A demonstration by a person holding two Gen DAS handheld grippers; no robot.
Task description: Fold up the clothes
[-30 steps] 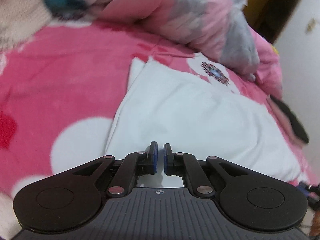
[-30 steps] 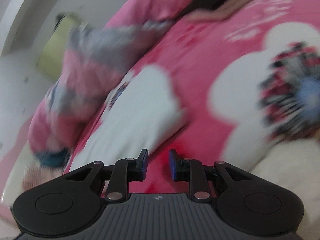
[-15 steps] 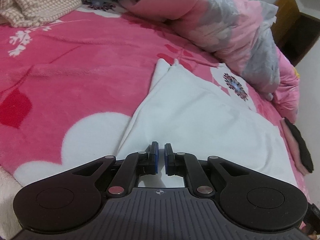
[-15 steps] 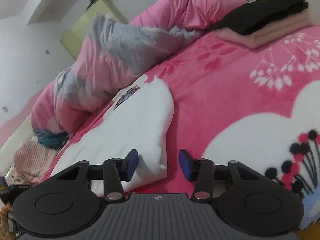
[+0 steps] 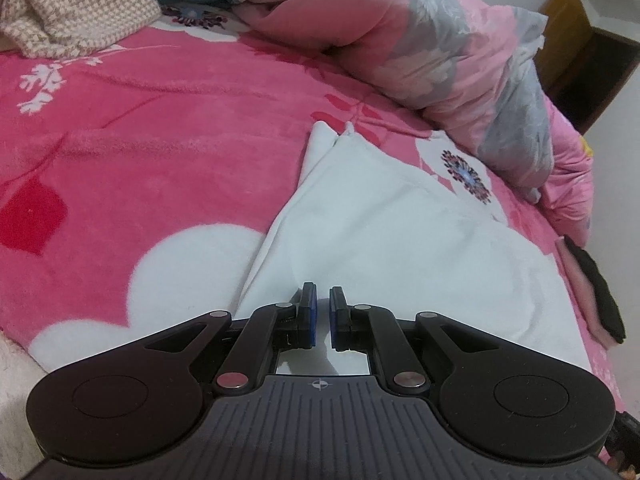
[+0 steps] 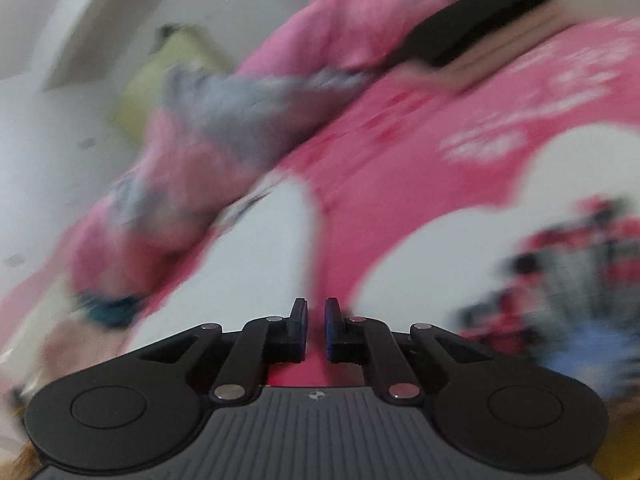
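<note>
A white garment (image 5: 384, 240) lies folded flat on the pink flowered blanket (image 5: 160, 152). Its near edge runs in under my left gripper (image 5: 323, 312), which is shut, with white cloth showing in the thin gap between the blue pads. The right wrist view is blurred by motion. There the white garment (image 6: 256, 248) reaches down to just left of my right gripper (image 6: 316, 320). That gripper's jaws are closing and stand almost together. Only pink blanket shows in the slit between them.
A rumpled pink and grey quilt (image 5: 440, 56) is heaped along the far side of the bed. A checked beige cloth (image 5: 76, 4) lies at the far left. A black garment on a pink folded one (image 6: 480, 28) sits farther off, and a white wall (image 6: 60, 120) runs beside the bed.
The right gripper's jaws went from wide apart around the garment's corner to nearly together, and its view swung into blur. The left gripper stayed shut in place on the near edge.
</note>
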